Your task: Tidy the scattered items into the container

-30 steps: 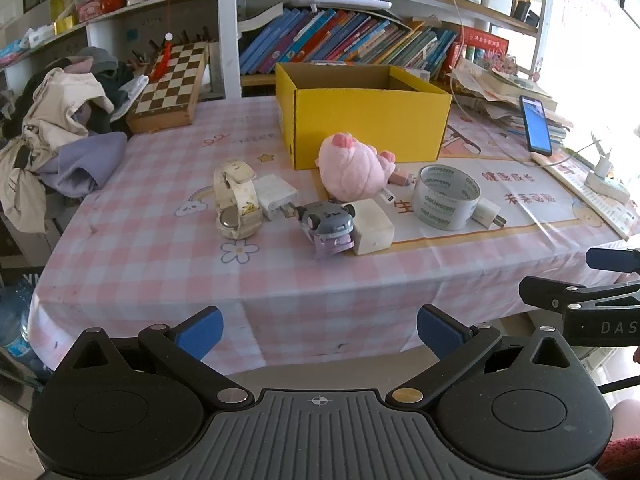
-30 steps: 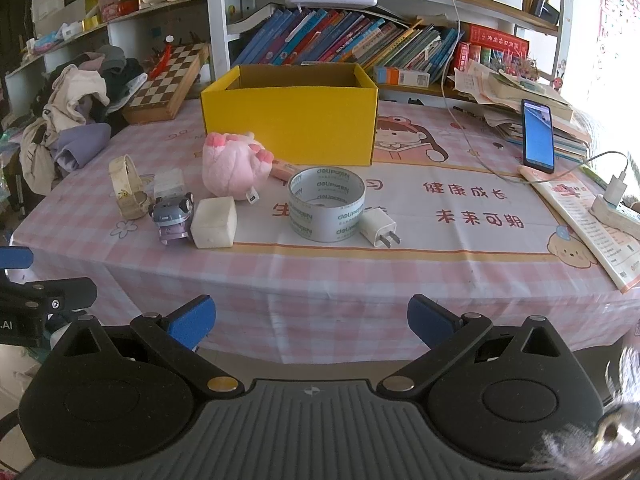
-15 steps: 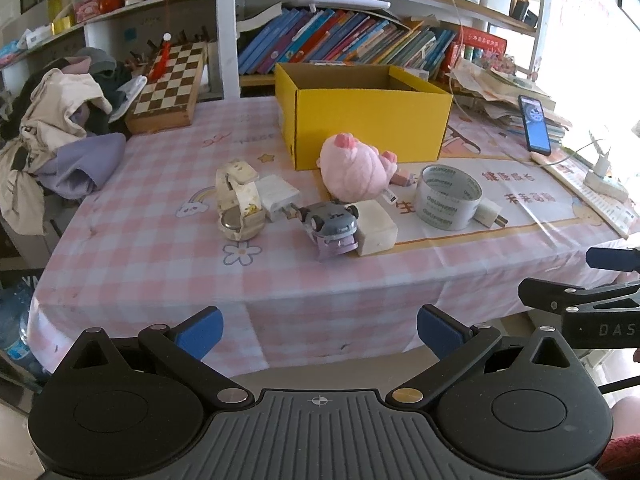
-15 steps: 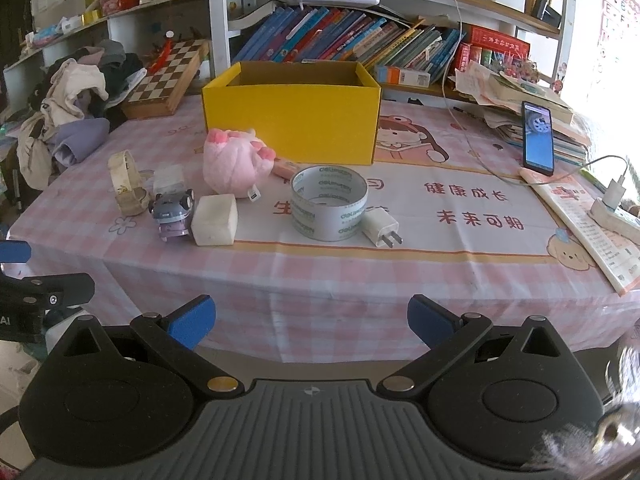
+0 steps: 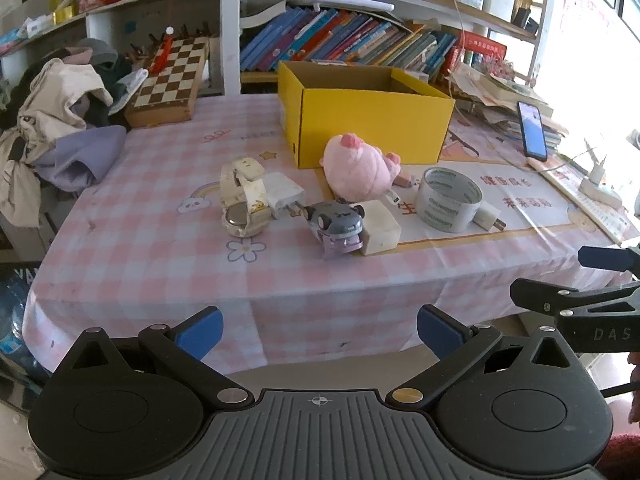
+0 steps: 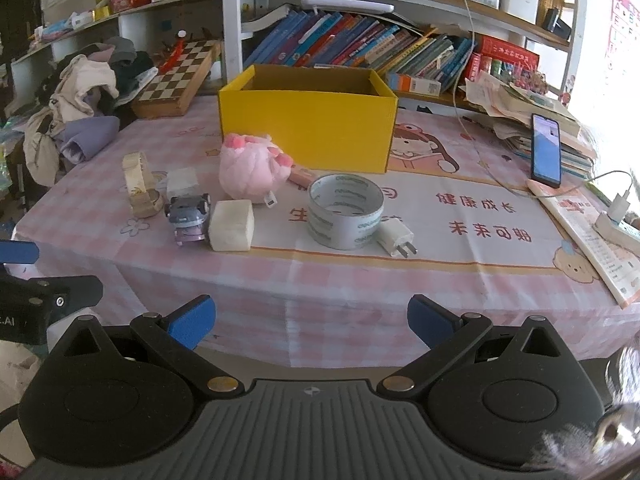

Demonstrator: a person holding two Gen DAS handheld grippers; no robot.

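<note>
Bookshelves back a pink-checked worktop (image 5: 160,280). Both grippers, left gripper (image 5: 319,326) and right gripper (image 6: 311,318), hover wide open and empty off its near edge; no pick has begun. Along the near edge, left to right: one watch (image 5: 243,200), two chargers, one toy car (image 5: 338,224), one white block (image 5: 380,226), one plush pig (image 5: 356,168), one tape roll (image 5: 447,199). One yellow box (image 5: 368,118) stands behind. Next: approach one item.

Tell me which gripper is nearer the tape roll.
Right. The right gripper faces the tape roll almost head-on; the left gripper sits off to its left, facing the toy car.
</note>
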